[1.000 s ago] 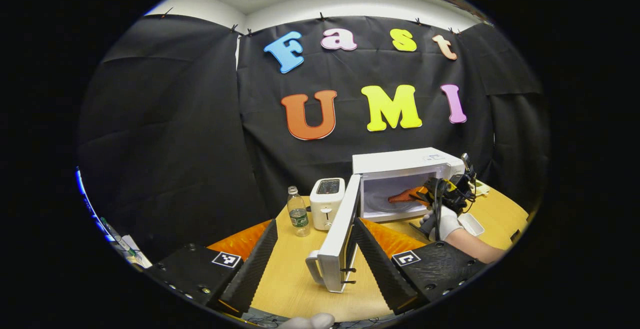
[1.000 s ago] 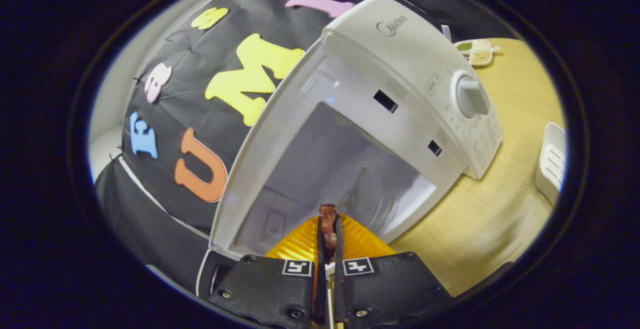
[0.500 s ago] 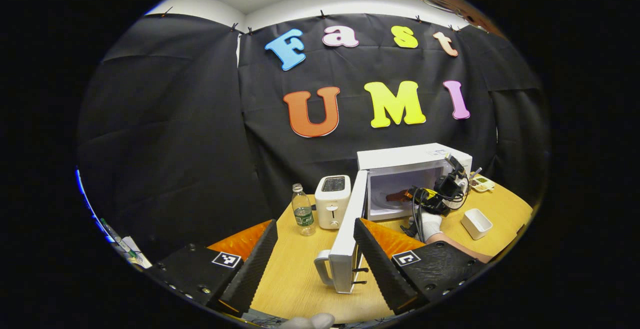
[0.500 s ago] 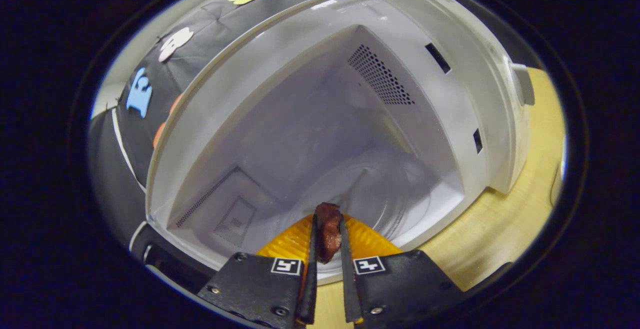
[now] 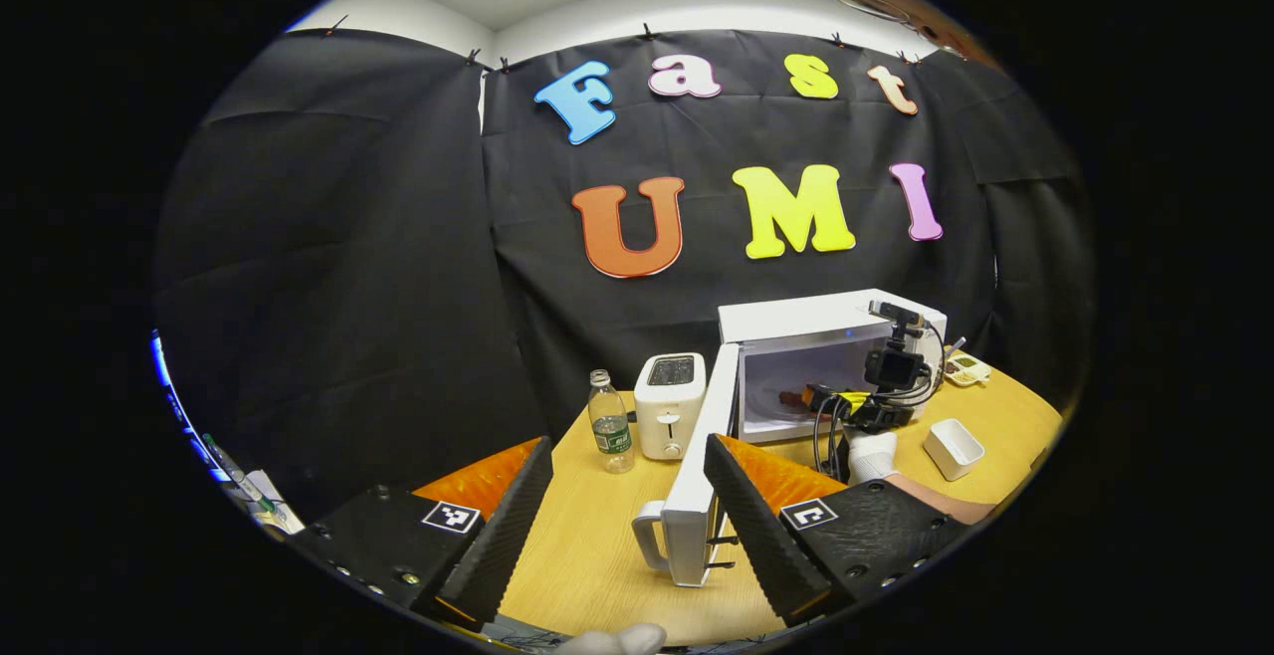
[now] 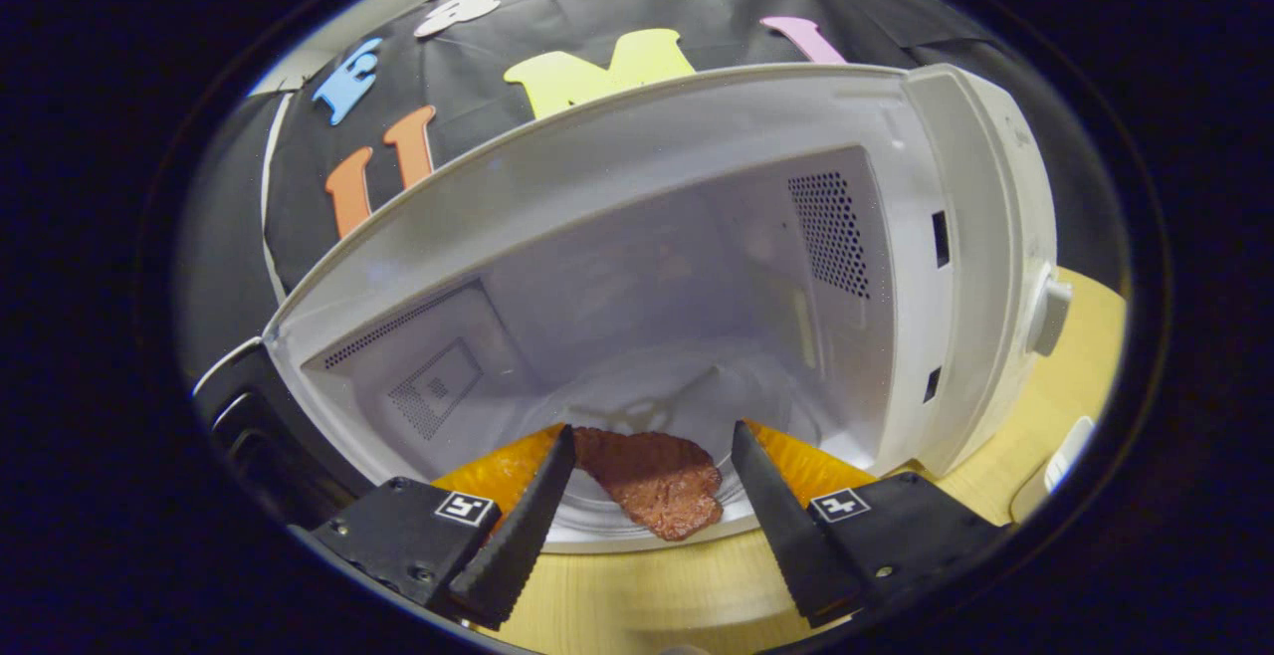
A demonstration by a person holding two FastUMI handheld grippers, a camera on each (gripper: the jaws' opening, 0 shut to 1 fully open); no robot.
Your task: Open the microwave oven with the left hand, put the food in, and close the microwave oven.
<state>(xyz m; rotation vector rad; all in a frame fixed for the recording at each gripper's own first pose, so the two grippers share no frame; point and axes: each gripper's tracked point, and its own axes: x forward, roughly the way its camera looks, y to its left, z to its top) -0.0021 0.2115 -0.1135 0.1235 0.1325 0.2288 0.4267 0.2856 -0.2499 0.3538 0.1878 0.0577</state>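
The white microwave oven [image 5: 831, 322] stands at the back of the wooden table with its door [image 5: 697, 476] swung wide open toward me. In the right gripper view a flat brown piece of food [image 6: 652, 481] lies on the glass turntable [image 6: 697, 406] near the front of the oven's cavity [image 6: 647, 307]. My right gripper [image 6: 647, 471] is open, its fingers either side of the food and apart from it. In the left gripper view the right gripper [image 5: 846, 406] sits at the oven's mouth, held by a gloved hand [image 5: 871, 456]. My left gripper [image 5: 627, 486] is open beside the door's edge, holding nothing.
A white toaster [image 5: 669, 406] and a small water bottle [image 5: 609, 423] stand left of the open door. A white rectangular dish [image 5: 953, 446] lies right of the oven, with a small tray [image 5: 963, 368] behind it. The oven's knob [image 6: 1050, 315] faces right.
The right gripper levelled out, lowered into the oven mouth and opened, letting the food drop flat onto the turntable. The left gripper hardly moved.
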